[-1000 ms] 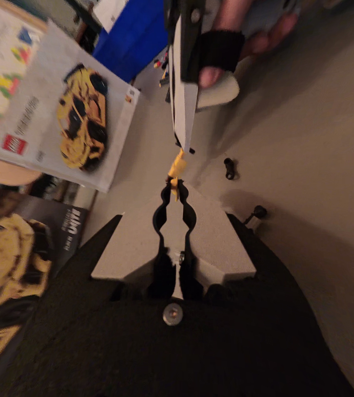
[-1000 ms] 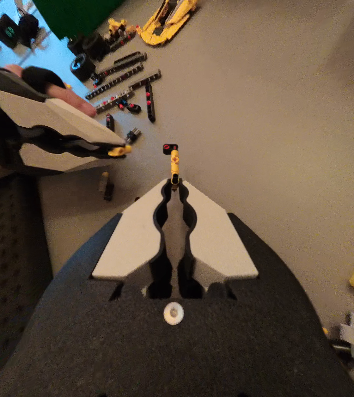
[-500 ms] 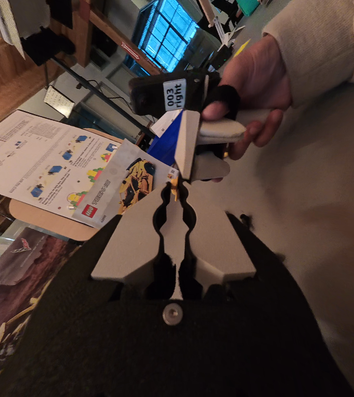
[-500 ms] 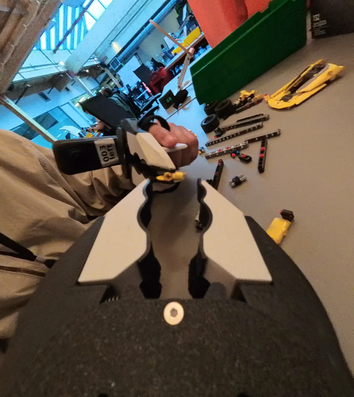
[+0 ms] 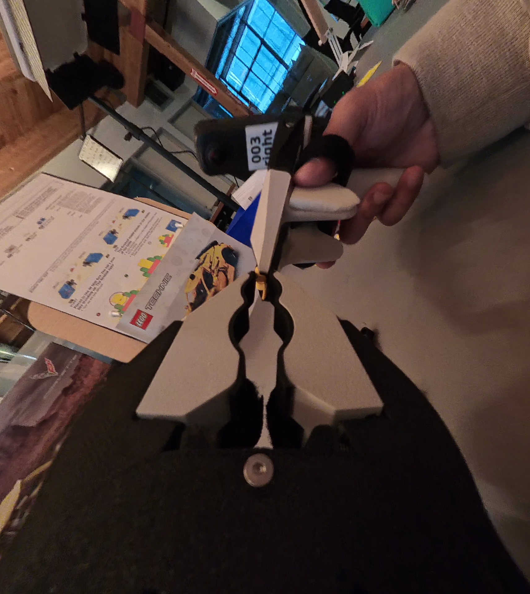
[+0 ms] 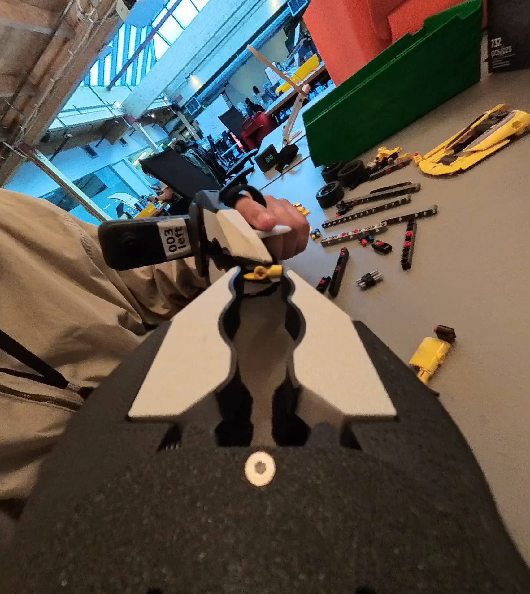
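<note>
My left gripper (image 5: 259, 279) is shut on a small yellow brick piece (image 5: 260, 286), held up in the air. In the right wrist view the left gripper (image 6: 271, 262) comes in from the left and holds that yellow piece (image 6: 263, 271) crosswise. My right gripper (image 6: 262, 273) is open, with one fingertip on each side of the piece and only a narrow gap left. In the left wrist view the right gripper (image 5: 265, 263) comes down from above, edge-on, with its tips at the yellow piece. A hand holds each gripper.
An instruction booklet (image 5: 173, 283), a printed sheet (image 5: 64, 231) and a box (image 5: 32, 418) lie to the left. On the grey table are black beams (image 6: 376, 212), wheels (image 6: 341, 180), a yellow car shell (image 6: 479, 138), a yellow part with a black end (image 6: 431, 353) and a green bin (image 6: 402, 96).
Both grippers rose from the table and tilted up to face each other. The right gripper let go of its yellow axle piece, opened wide, then narrowed around the left gripper's yellow piece.
</note>
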### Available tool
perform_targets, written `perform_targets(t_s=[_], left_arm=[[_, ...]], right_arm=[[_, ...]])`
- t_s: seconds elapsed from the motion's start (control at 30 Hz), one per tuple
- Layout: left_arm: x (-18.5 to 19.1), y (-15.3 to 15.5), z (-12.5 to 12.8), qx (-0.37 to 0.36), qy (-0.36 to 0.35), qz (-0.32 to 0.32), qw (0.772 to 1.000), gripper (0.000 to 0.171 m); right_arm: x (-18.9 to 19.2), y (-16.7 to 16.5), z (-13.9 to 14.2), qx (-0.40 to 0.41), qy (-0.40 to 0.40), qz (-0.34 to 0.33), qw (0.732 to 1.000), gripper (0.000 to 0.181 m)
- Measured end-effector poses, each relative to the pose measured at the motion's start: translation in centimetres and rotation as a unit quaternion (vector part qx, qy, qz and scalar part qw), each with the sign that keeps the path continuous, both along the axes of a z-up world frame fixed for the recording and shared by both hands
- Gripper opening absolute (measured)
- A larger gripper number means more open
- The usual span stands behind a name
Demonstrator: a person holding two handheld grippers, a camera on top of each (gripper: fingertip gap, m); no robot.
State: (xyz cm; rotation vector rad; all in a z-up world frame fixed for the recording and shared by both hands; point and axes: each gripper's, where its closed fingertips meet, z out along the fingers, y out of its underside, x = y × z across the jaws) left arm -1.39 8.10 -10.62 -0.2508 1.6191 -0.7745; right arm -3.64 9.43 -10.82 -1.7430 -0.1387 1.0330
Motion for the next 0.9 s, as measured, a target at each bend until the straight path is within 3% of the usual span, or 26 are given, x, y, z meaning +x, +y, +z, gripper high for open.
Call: perform_targets(t_s=[0.1, 0.2, 0.27, 0.33, 0.37, 0.43, 0.53, 0.67, 0.73, 0.83, 0.9], left_arm=[[0.5, 0.7, -0.7, -0.029, 0.035, 0.02, 0.999, 0.009], [0.9, 1.3, -2.4, -0.075, 0.109, 0.018, 0.991, 0.018], [0.8, 0.5, -4.9, -0.113, 0.214, -0.005, 0.97, 0.018], [0.5, -0.2, -7.1, -0.136, 0.302, -0.015, 0.943, 0.018], [0.5, -0.2, -7.8, -0.142, 0.329, -0.009, 0.933, 0.018], [0.5, -0.2, -9.2, -0.141, 0.374, 0.002, 0.917, 0.018], [0.6, -0.8, -10.2, -0.146, 0.41, 0.007, 0.901, 0.018], [1.4, 0.1, -11.0, -0.136, 0.413, 0.043, 0.9, 0.012], [1.3, 0.2, -11.1, -0.131, 0.412, 0.044, 0.901, 0.007], [1.4, 0.0, -10.3, -0.172, 0.414, 0.035, 0.893, 0.007], [1.3, -0.8, -7.9, -0.287, 0.418, -0.021, 0.862, 0.007]], right_arm=[[1.3, 0.2, -0.6, -0.021, -0.011, -0.021, 0.999, 0.022], [7.7, -0.4, -2.1, -0.065, -0.104, -0.159, 0.98, 0.022], [14.9, -3.4, -2.4, -0.105, -0.222, -0.31, 0.918, 0.023], [21.1, -8.6, -2.2, -0.155, -0.32, -0.443, 0.823, 0.023], [22.9, -11.1, -2.4, -0.18, -0.345, -0.484, 0.784, 0.023], [25.1, -14.4, -4.1, -0.234, -0.34, -0.517, 0.75, 0.022], [25.9, -15.7, -6.1, -0.285, -0.296, -0.515, 0.752, 0.023], [25.8, -14.7, -5.6, -0.267, -0.315, -0.516, 0.75, 0.027], [24.9, -13.1, -4.7, -0.234, -0.325, -0.503, 0.766, 0.029], [20.2, -7.8, -1.9, -0.111, -0.323, -0.422, 0.84, 0.03], [13.6, -4.5, -0.8, -0.031, -0.284, -0.285, 0.915, 0.03]])
